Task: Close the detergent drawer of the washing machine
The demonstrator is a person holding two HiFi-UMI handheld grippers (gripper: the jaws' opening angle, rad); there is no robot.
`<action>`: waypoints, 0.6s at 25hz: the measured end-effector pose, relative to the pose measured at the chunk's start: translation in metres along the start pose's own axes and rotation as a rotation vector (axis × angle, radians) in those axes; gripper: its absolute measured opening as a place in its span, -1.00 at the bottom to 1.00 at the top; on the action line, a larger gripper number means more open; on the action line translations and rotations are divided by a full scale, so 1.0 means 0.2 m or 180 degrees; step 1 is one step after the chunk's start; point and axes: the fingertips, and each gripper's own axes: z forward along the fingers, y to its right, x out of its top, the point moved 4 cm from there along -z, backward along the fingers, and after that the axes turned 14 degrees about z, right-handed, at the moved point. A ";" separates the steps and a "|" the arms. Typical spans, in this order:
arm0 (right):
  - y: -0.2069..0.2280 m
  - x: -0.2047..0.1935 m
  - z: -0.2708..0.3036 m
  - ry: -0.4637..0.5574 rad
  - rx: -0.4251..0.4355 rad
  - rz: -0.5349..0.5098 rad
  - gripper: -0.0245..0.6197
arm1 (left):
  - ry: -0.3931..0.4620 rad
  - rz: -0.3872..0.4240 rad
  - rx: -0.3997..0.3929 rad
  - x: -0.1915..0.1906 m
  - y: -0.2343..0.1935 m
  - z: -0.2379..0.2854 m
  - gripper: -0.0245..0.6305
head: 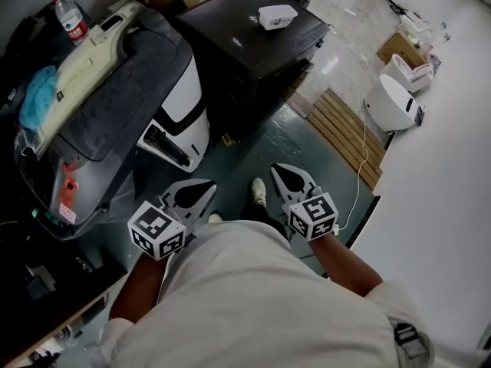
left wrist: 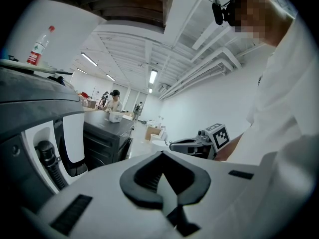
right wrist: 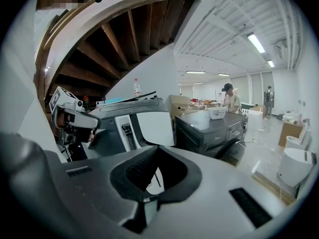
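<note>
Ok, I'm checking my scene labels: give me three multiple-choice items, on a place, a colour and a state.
1. Where does the white tub stand? A on the black machine; B on the floor; C on the wooden slats.
2. Cap colour of the water bottle? A blue; B red; C green.
3. The right gripper is: A shut, empty; B shut on the bottle; C wide open.
Key: A, tub sits on its dark top; B, red cap shows; A, jaws meet with nothing between.
</note>
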 end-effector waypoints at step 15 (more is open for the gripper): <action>-0.06 -0.01 -0.01 0.0012 0.0040 -0.0059 -0.91 | -0.0006 -0.0044 0.0027 -0.04 0.01 -0.05 -0.94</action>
